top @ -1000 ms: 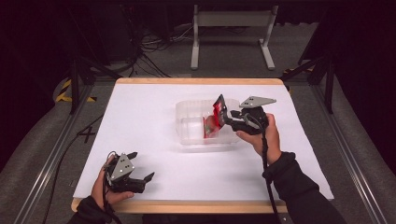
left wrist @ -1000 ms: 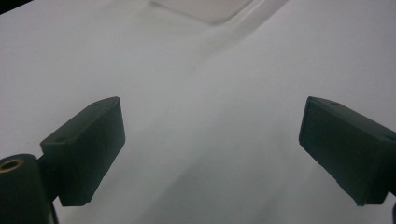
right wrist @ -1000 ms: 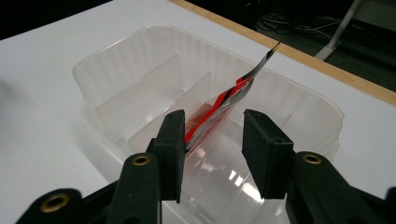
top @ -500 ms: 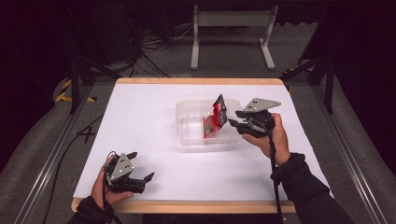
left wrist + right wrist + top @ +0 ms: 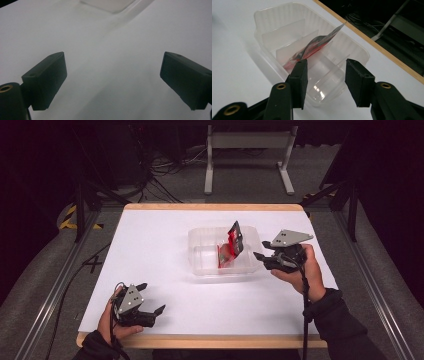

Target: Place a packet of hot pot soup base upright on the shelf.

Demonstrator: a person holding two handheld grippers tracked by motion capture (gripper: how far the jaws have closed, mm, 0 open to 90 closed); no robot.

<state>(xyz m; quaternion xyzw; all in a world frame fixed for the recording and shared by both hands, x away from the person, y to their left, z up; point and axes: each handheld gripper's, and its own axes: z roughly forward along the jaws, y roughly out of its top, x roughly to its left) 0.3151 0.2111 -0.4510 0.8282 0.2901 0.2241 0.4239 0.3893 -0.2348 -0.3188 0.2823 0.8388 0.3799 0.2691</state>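
A clear plastic container [image 5: 207, 254] with dividers sits mid-table. A red and black packet [image 5: 233, 241] stands tilted inside it, leaning on a divider. My right gripper [image 5: 261, 260] is open just right of the container, apart from the packet. In the right gripper view the packet [image 5: 318, 45] leans in a middle compartment of the container [image 5: 277, 22], beyond my open right gripper [image 5: 325, 67], which has nothing between its fingers. My left gripper [image 5: 151, 297] rests open near the table's front left corner. In the left gripper view it [image 5: 112, 65] stands wide open over bare white table.
The white table [image 5: 160, 240] has a wooden edge [image 5: 210, 340] at the front. A corner of the container [image 5: 112, 3] shows at the top of the left gripper view. A metal stand [image 5: 247, 140] and cables [image 5: 165, 170] are on the floor beyond the table.
My right gripper has let go of the packet and drawn back to the right, off the container. The packet stays leaning in the container. The left gripper has not moved.
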